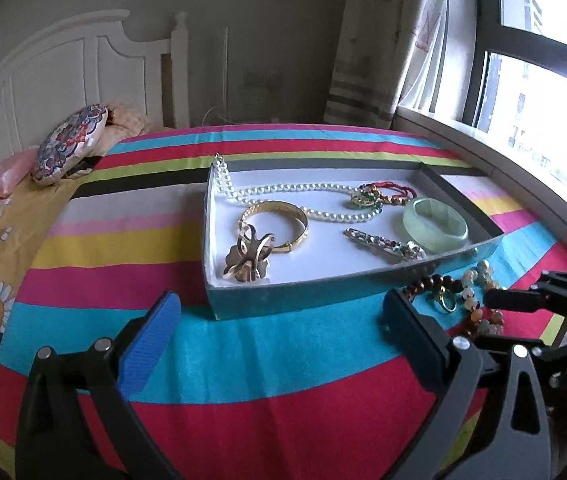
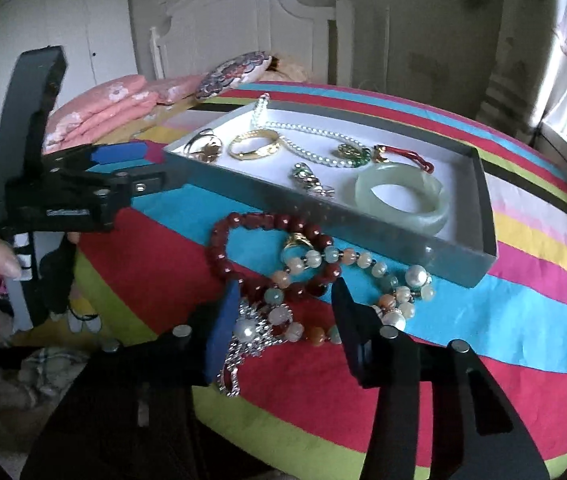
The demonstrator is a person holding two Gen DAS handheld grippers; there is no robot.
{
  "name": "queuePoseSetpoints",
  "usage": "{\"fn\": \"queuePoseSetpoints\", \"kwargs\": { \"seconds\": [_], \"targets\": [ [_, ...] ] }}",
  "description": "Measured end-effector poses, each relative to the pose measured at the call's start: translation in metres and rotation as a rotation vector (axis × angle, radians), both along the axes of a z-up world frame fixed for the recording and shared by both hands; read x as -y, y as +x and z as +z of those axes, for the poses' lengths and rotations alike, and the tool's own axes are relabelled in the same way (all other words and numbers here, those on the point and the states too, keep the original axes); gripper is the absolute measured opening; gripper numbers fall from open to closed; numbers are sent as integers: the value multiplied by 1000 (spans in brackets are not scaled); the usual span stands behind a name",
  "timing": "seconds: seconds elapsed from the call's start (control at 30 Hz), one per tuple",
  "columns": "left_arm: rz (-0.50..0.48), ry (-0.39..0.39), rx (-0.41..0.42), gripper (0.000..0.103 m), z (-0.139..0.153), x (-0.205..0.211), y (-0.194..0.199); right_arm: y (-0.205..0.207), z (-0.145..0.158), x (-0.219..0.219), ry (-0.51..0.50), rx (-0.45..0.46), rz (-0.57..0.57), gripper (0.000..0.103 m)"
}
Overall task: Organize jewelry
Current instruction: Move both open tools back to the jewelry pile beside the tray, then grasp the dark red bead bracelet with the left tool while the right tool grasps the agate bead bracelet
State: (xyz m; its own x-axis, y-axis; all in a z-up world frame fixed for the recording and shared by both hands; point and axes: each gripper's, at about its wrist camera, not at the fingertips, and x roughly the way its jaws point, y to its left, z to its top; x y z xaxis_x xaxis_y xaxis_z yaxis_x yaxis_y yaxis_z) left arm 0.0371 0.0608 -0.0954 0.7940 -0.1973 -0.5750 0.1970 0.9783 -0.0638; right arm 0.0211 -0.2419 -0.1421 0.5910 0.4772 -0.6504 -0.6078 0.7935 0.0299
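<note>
We are partway through sorting: the grey tray [image 2: 363, 220] already holds the pearl necklace [image 1: 295, 190], the gold bangle [image 1: 279, 220], the flower brooch [image 1: 247, 260], the jade bangle [image 2: 403, 196], a jewelled clip [image 1: 383, 242] and a red-corded charm [image 2: 399, 156], while a tangle of pieces lies on the striped cover [image 2: 523, 320] just outside the tray's near wall. That pile is our present step. In it we see the dark red bead bracelet [image 2: 223, 252], a pastel bead strand [image 2: 363, 260] with larger pearls, a gold ring [image 2: 299, 242] and a silver rhinestone piece [image 2: 251, 332], all overlapping. Our right gripper [image 2: 283, 320] is spread wide with its fingers straddling the near side of the pile, holding nothing; the blue pad sits beside the rhinestone piece. Our left gripper [image 1: 283, 316] is likewise released and empty, hovering short of the tray's near wall. Next we judge we must close on one piece only, probably the rhinestone one, and lift it free without dragging the strands. The tray's wall must be cleared on the way in; bare white floor is left at the tray's middle and near corner.
</note>
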Motion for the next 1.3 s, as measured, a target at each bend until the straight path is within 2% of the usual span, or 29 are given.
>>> {"fn": "queuePoseSetpoints", "kwargs": {
  "seconds": [0.1, 0.17, 0.33, 0.5, 0.63, 0.73, 0.9, 1.0, 1.03, 1.1, 1.2, 1.23, 1.3],
  "targets": [
    [2, -16, 4, 100, 1, -2, -1, 4, -1, 5, 23, -20, -5, 42],
    [2, -25, 1, 100, 0, -3, 0, 4, 1, 4, 24, -15, 9, 37],
    [-11, -10, 4, 100, 0, 1, -3, 5, 2, -2, 9, -15, 24, 30],
    [-63, -13, -37, 100, -8, 14, -4, 9, 3, -2, 9, -66, 4, 28],
    [-111, -21, -65, 100, -10, 28, -6, 8, 4, -1, 8, -76, 14, 18],
    [-137, -7, -72, 97, -10, 38, -7, 6, 5, 2, 13, -54, 10, 12],
    [-169, 21, -104, 87, -15, 52, -5, 7, 21, 24, 108, -8, -29, 12],
    [-182, 10, -135, 69, -18, 57, 3, 8, 27, 35, 157, 12, -44, 12],
    [-185, 7, -148, 57, -19, 58, 6, 7, 29, 38, 169, 20, -50, 12],
    [-168, 35, -144, 49, -20, 62, 9, 7, 32, 43, 192, 31, -50, 12],
    [-182, 76, -135, 31, -20, 68, 10, 5, 39, 48, 221, 58, -44, 12],
    [-205, 74, -135, 21, -20, 71, 8, 3, 42, 50, 232, 71, -47, 12],
    [-225, 104, -125, 18, -21, 76, 4, 3, 45, 53, 249, 81, -52, 12]
  ]
}}
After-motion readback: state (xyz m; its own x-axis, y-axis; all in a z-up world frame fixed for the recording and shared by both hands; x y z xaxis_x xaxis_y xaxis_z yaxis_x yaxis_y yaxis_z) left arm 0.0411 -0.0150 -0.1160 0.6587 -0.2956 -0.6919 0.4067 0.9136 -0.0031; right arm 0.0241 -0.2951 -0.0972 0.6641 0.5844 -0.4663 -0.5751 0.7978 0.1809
